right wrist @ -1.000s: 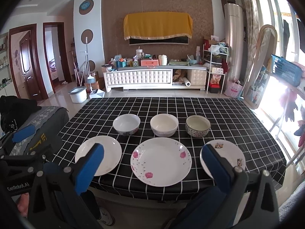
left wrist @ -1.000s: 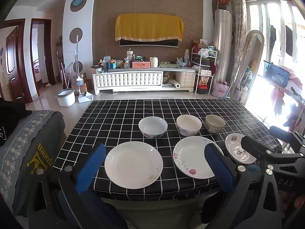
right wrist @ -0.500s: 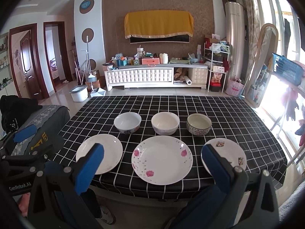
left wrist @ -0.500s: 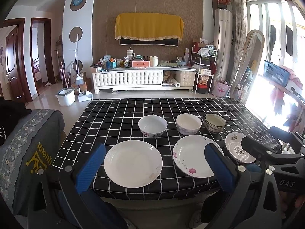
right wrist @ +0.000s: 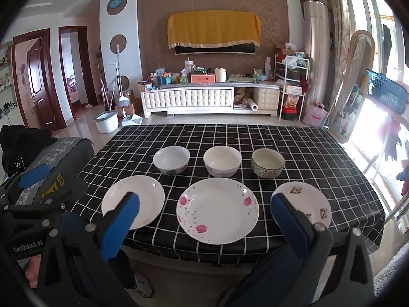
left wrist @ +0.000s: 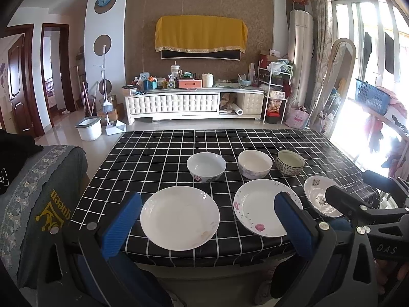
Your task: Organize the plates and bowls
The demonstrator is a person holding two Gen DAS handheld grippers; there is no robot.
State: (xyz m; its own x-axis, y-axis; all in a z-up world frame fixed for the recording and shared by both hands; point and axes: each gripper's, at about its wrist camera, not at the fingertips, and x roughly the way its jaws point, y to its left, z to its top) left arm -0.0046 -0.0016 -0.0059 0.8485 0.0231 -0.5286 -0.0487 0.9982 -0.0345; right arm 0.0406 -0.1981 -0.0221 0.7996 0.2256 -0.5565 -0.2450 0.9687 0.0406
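Three plates lie in a row at the table's near edge: a plain white plate (left wrist: 180, 217) (right wrist: 133, 201), a pink-flowered plate (left wrist: 263, 211) (right wrist: 217, 210) and a small patterned plate (left wrist: 320, 199) (right wrist: 303, 202). Behind them stand three bowls: a white bowl (left wrist: 206, 166) (right wrist: 171, 160), a cream bowl (left wrist: 254, 163) (right wrist: 222, 161) and a patterned bowl (left wrist: 290, 162) (right wrist: 267, 163). My left gripper (left wrist: 208, 218) is open and empty, in front of the white plate. My right gripper (right wrist: 204, 218) is open and empty, in front of the flowered plate.
The table has a black checked cloth (left wrist: 158, 153) (right wrist: 294, 143). A chair with grey cloth (left wrist: 38, 192) stands at its left. A white TV cabinet (left wrist: 179, 102), a bucket (left wrist: 88, 128) and a mirror (left wrist: 334, 87) stand beyond the table.
Both grippers have drifted slightly up and forward toward the table; the dishes have not moved.
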